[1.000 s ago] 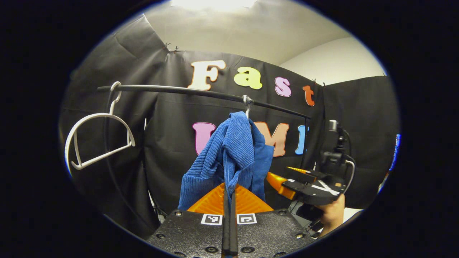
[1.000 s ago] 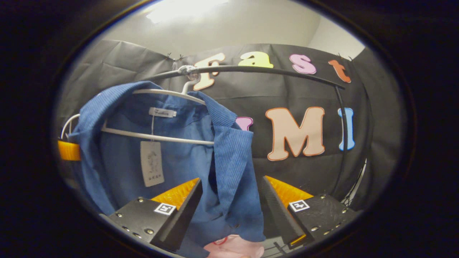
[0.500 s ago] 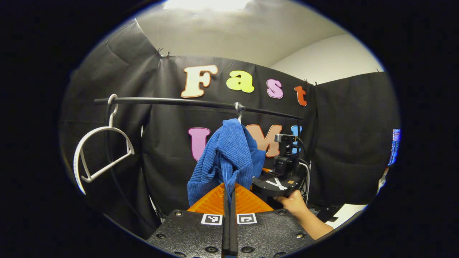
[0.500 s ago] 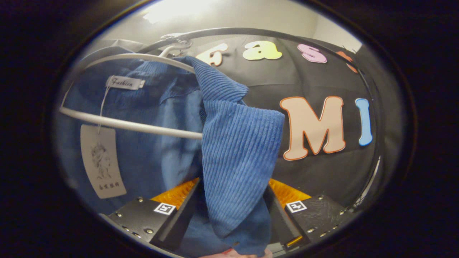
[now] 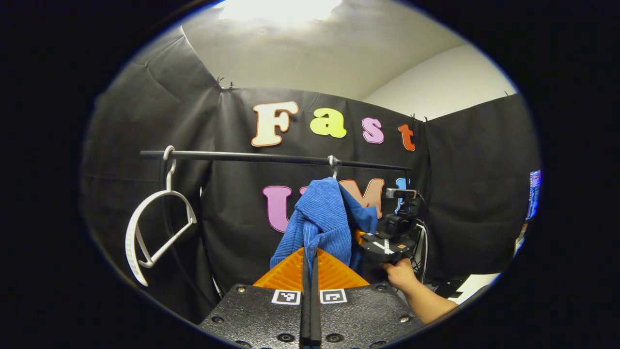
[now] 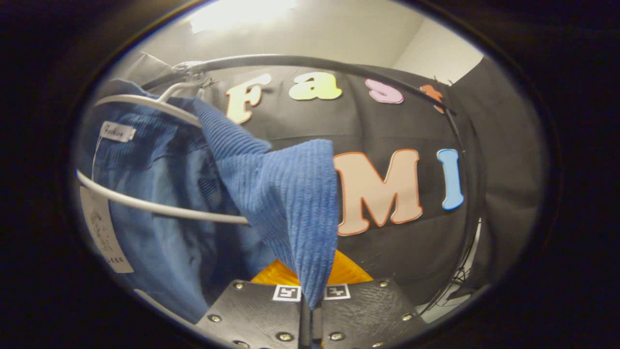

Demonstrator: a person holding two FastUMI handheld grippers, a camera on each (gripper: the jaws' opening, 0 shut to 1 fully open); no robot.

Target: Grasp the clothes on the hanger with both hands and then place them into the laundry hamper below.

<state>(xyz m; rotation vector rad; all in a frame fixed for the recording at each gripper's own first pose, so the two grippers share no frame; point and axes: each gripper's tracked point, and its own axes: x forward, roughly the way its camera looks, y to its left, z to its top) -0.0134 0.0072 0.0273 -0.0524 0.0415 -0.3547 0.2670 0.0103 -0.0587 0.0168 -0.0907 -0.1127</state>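
Note:
A blue ribbed garment (image 5: pixel 322 220) hangs on a white hanger (image 6: pixel 160 208) from a black rail (image 5: pixel 271 158). My left gripper (image 5: pixel 310 259) is shut on the garment's lower fold, at the bottom middle of the left gripper view. In the right gripper view, my right gripper (image 6: pixel 312 303) is shut on the garment's front edge (image 6: pixel 295 208), which runs down into the closed jaws. The right gripper (image 5: pixel 385 245) and the hand (image 5: pixel 402 274) holding it also show to the right of the garment. A paper tag (image 6: pixel 104 230) dangles inside the garment.
An empty white hanger (image 5: pixel 155 228) hangs at the rail's left end. The rail's upright post (image 6: pixel 472 203) stands at the right. A strip of pale floor (image 5: pixel 472 286) shows low on the right, behind the forearm.
The right gripper's fingers have closed onto the garment's front edge; they stood open around it before. The left gripper has backed off a little, still holding its fold.

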